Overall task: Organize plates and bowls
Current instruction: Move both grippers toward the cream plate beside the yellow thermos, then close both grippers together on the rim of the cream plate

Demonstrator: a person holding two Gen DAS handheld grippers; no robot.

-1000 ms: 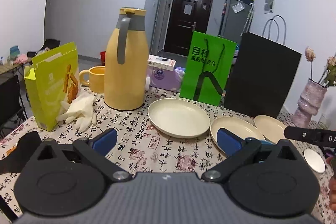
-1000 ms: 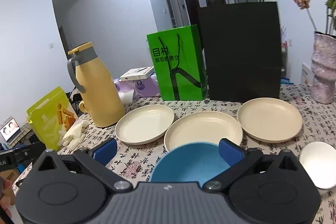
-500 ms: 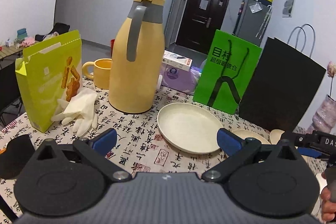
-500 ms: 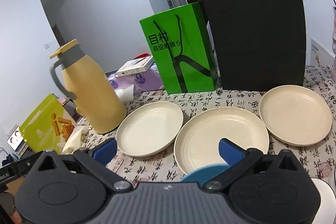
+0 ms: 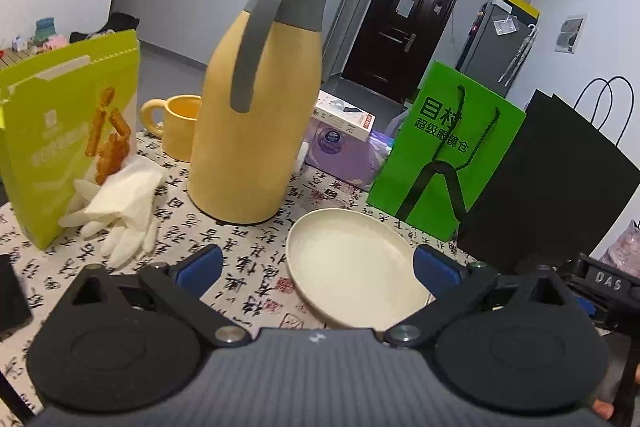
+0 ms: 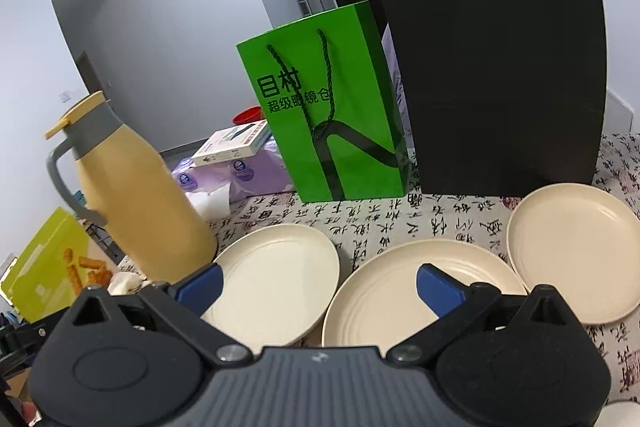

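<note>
Three cream plates lie in a row on the calligraphy-print tablecloth. In the right wrist view they are the left plate (image 6: 276, 279), the ridged middle plate (image 6: 404, 287) and the right plate (image 6: 576, 251). My right gripper (image 6: 318, 285) is open and empty, low over the gap between the left and middle plates. The left wrist view shows only the left plate (image 5: 352, 267). My left gripper (image 5: 318, 267) is open and empty, its right fingertip over that plate's right rim. The blue bowl is hidden under the right gripper.
A yellow thermos jug (image 5: 256, 115) stands left of the plates, a yellow mug (image 5: 176, 127) behind it. A green paper bag (image 6: 324, 107) and a black bag (image 6: 496, 63) stand upright right behind the plates. A snack box (image 5: 68, 131) and white gloves (image 5: 120, 203) lie left.
Both grippers have moved forward and lower toward the plates. The blue bowl slid out of the right wrist view beneath the gripper. The middle and right plates left the left wrist view.
</note>
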